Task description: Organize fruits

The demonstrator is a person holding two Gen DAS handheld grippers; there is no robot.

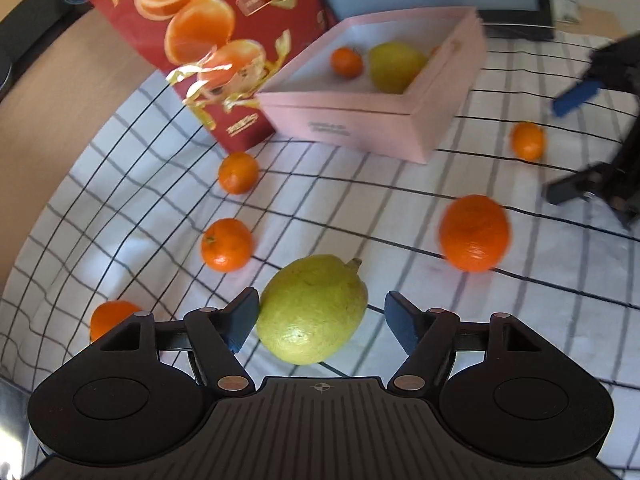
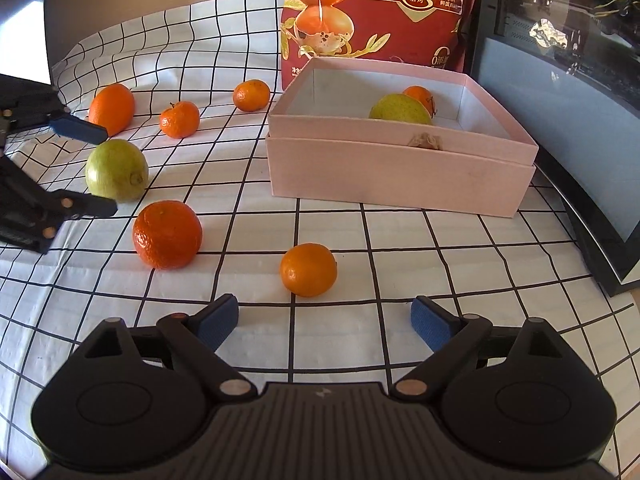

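A white cloth with a black grid (image 2: 360, 240) covers the desk, and a red snack bag (image 2: 376, 12) stands behind a pink cardboard box (image 2: 400, 168) that is open at the top. The box already holds a yellow-green lemon and at least one small orange; more oranges lie scattered loose on the cloth.

The relation that matters is at the left tongs (image 1: 320, 322). A second lemon (image 1: 312, 308) lies on the cloth directly between the two blue pads, its long axis running away from the tongs and tilted toward the right, stem nub at the far end. The left pad looks to be touching or just beside the fruit's skin, while the right pad stands clear of it, so the tongs are wide and not yet gripping. The left hand is clearly the nearer one to this lemon.

The right tongs (image 2: 325, 322) are also wide and empty, hovering over bare cloth with a small orange (image 2: 308, 269) just ahead of them.

The lemon is oval, waxy and faintly dimpled; the oranges are round with pebbled peel. Smooth, curved skin may slip unless the pads close across the fruit's widest part.
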